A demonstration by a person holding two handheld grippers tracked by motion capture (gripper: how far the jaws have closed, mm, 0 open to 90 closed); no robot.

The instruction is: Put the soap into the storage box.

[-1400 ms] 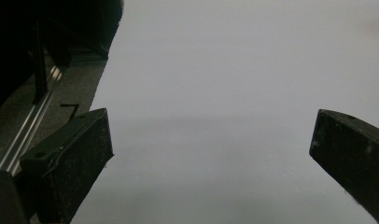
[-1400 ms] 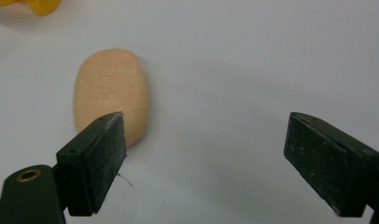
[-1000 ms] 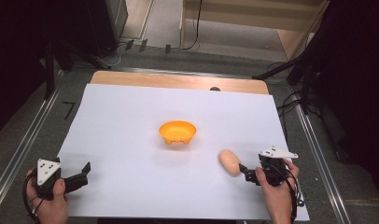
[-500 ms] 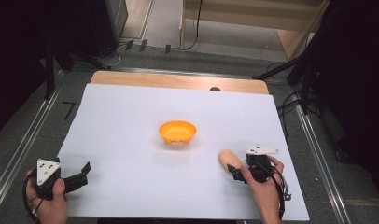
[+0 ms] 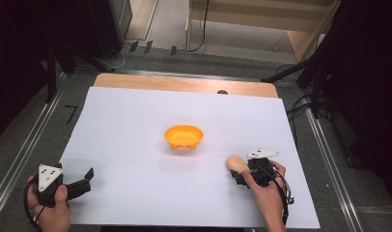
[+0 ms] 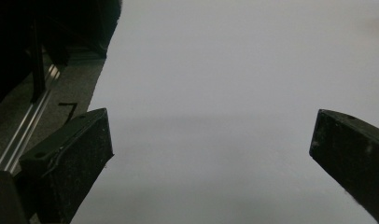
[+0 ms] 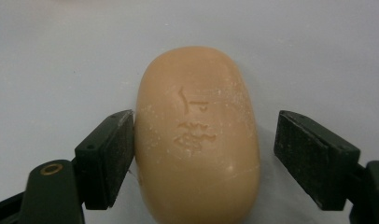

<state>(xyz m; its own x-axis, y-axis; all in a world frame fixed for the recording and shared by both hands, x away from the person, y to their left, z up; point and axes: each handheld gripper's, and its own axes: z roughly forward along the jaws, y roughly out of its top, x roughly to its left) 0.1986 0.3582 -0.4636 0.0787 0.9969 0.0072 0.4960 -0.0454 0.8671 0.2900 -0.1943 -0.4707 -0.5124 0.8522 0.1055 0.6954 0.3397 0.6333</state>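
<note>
White paper [image 5: 136, 145] covers the wooden table [image 5: 184, 83]. Peach oval soap bar [image 7: 197, 135] lies near its front right edge between the closing right gripper [image 7: 204, 158] jaws; left gripper [image 6: 211, 154] gapes wide.

High view: white sheet [image 5: 136, 145] evenly lit from above, bright; surroundings fall to near black at both sides. Soft, short shadow beneath the orange bowl [image 5: 183, 137]. Image slightly soft, low detail. Left gripper view: dim, greyish, a faint shadow band across the sheet; near jaws blurred. Right gripper view: soap [image 7: 197, 135] sharp, embossed mark legible, mild sheen; no glare.
</note>
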